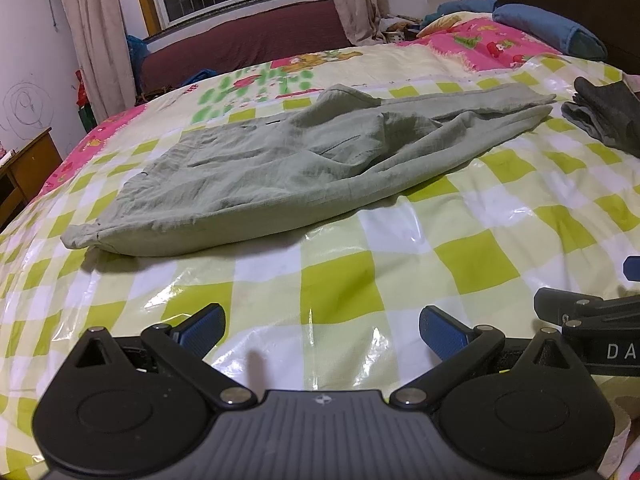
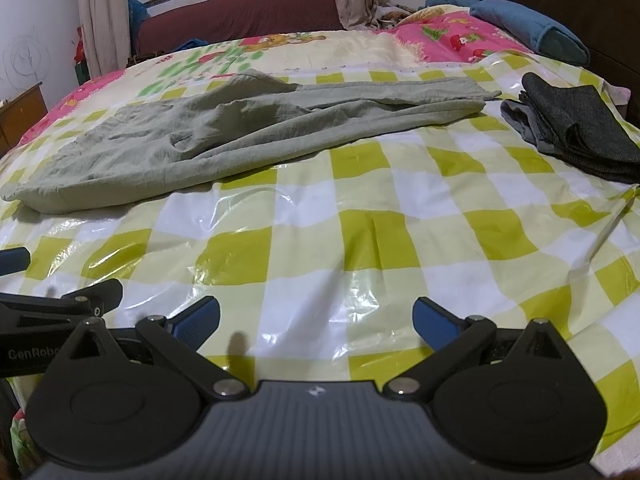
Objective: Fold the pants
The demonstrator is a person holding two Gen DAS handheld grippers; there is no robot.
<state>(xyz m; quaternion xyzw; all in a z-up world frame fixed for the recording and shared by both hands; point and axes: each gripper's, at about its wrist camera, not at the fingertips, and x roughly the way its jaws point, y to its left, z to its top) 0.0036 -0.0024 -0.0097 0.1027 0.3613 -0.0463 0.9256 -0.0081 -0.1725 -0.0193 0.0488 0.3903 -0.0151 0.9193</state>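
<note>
The green pants (image 1: 280, 168) lie lengthwise on the bed (image 1: 340, 280), legs together, on a checked plastic cover. Both the left gripper (image 1: 322, 332) and the right gripper (image 2: 316, 324) are wide apart, empty, near the pants.

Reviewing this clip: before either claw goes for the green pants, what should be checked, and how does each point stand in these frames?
1. Left claw open and empty: ok, its jaws stand wide apart above the checked cover.
2. Right claw open and empty: ok, same stance.
3. Green pants within view of both cameras: ok, lying across the bed ahead of both claws.
4. Pants flat and smoothed: not ok, the cloth is bunched and creased near the middle.
5. Legs aligned: cannot tell for certain; they lie close together toward the right.
6. Dark folded garment clear of the pants: ok, it lies apart, just past the leg ends.
</note>
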